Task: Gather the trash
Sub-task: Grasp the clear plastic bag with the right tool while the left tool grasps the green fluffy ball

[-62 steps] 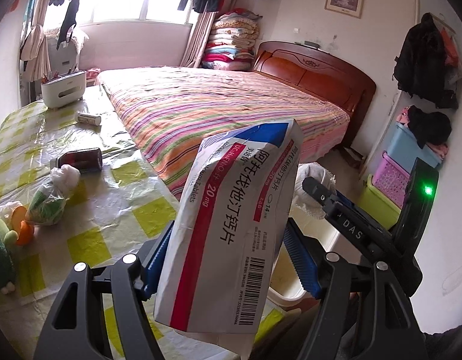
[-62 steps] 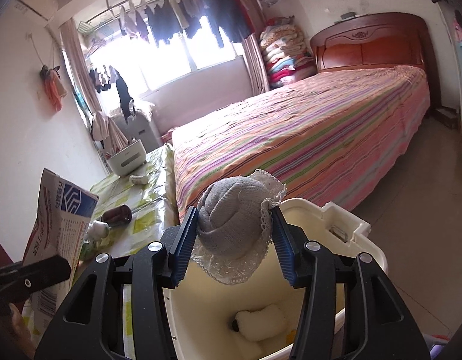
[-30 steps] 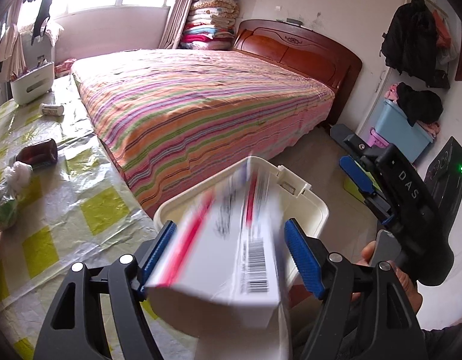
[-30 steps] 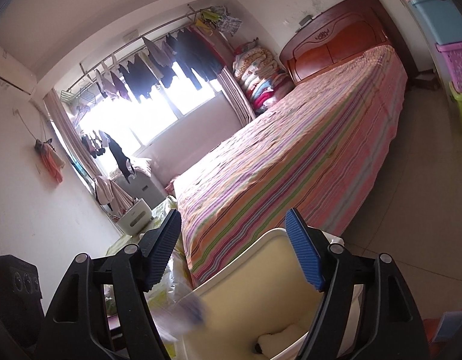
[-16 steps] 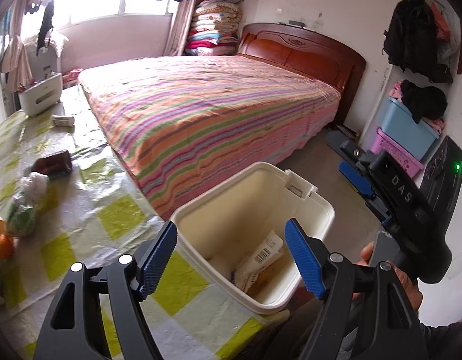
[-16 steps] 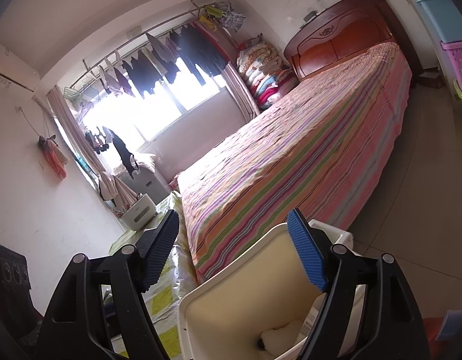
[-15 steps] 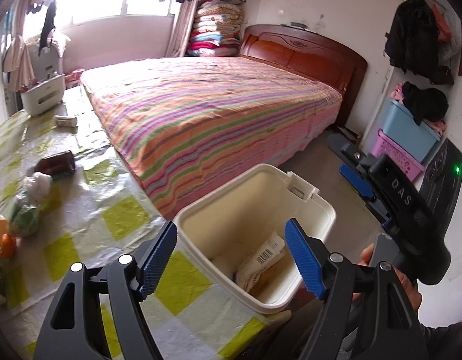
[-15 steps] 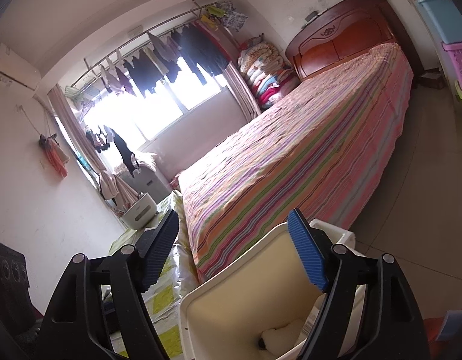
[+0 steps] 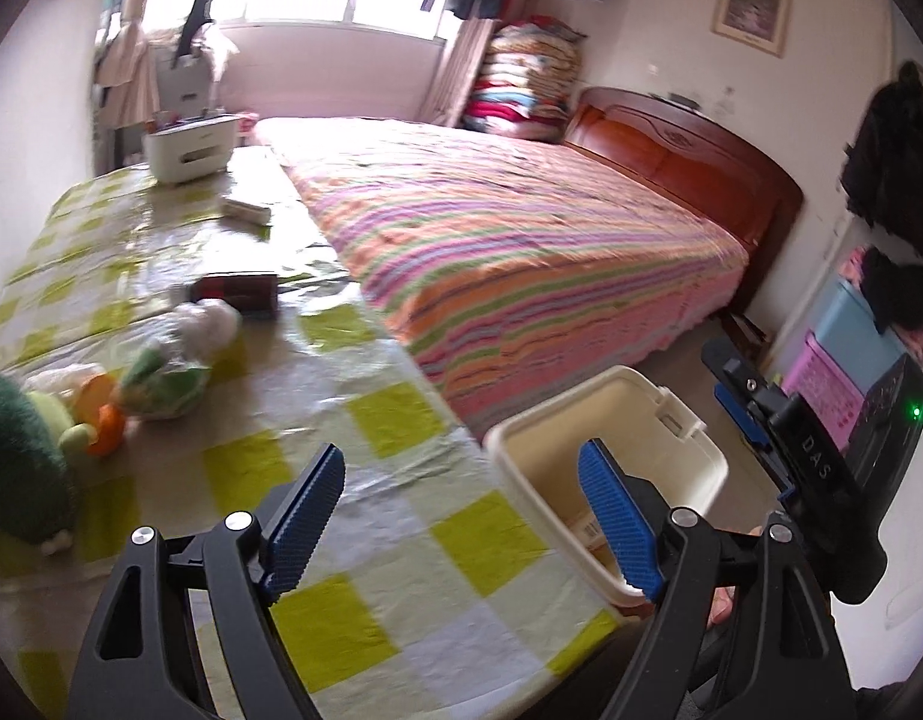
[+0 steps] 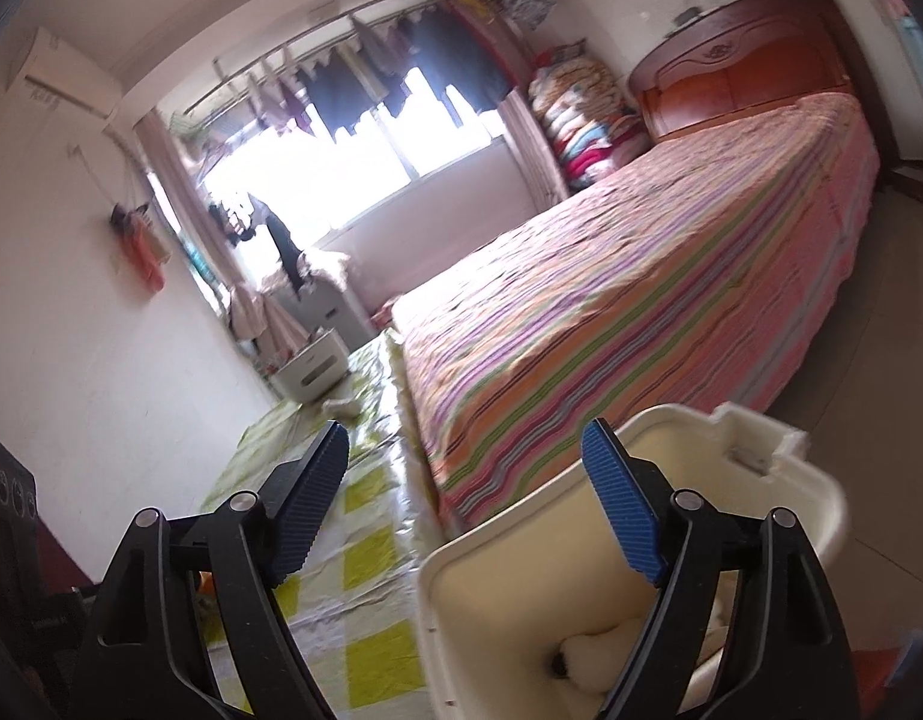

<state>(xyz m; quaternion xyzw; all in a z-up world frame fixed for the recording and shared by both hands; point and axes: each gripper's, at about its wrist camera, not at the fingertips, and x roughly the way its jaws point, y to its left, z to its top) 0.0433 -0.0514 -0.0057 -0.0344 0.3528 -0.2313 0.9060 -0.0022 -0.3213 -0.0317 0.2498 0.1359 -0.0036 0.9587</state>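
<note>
The cream trash bin stands by the table's right edge, also in the right wrist view; a white wad and a bit of the medicine box lie inside. My left gripper is open and empty over the table edge, left of the bin. My right gripper is open and empty over the bin's near rim; it also shows in the left wrist view. On the table lie a brown bottle, a bagged green-and-white bundle and a small white tube.
The table wears a yellow-checked plastic cloth. A green plush toy sits at its left edge and a white box at its far end. A striped bed runs along the table. Storage bins stand at right.
The left gripper let the medicine box drop into the bin and swung left over the table. The right gripper dropped the grey cloth earlier and has turned left.
</note>
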